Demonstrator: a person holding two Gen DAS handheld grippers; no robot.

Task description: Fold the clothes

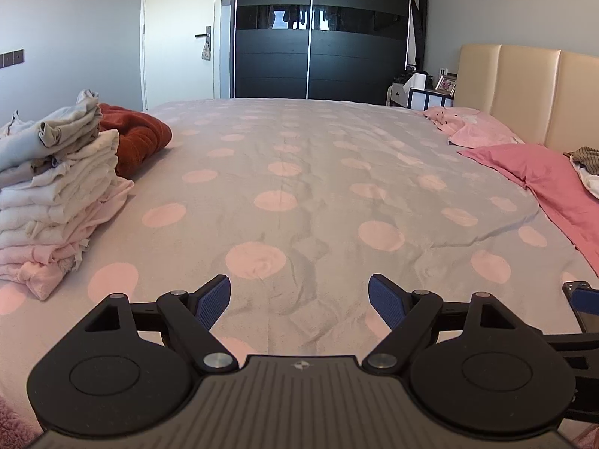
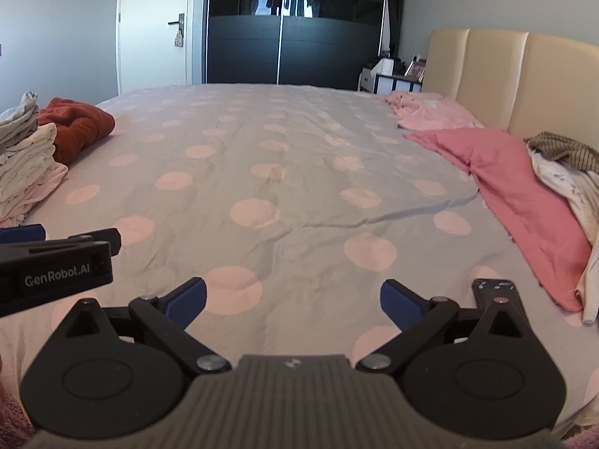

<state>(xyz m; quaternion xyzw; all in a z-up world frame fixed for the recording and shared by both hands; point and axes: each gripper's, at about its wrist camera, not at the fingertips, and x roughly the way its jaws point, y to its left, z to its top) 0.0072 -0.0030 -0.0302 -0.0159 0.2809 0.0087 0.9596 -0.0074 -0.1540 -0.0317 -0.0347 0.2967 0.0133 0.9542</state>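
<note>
Both tools hang empty over a wide bed spread with a grey cover dotted in pale pink. The left tool has its blue pads spread wide with only bare cover between them, and the right tool stands just as wide, likewise gripping nothing. They sit side by side near the front edge of the bed, angled down at the open middle, which looks kept free as the folding space. The clothes fall into two groups. At the left edge rises a neat stack of folded clothes, whites and pale pinks squared one on another, with a rust-red garment lying just behind it; that side seems to be where finished pieces go. At the far right, past a deep pink pillow near the cream headboard, lies a loose heap of unfolded clothes, a brown striped piece on top of white fabric, crumpled and overhanging the pillow's edge. How many garments that heap holds is hard to tell, since it runs out of the view. With both tools free, the sensible next step is probably a reach to the right for a fresh garment, to be drawn onto the open cover
</note>
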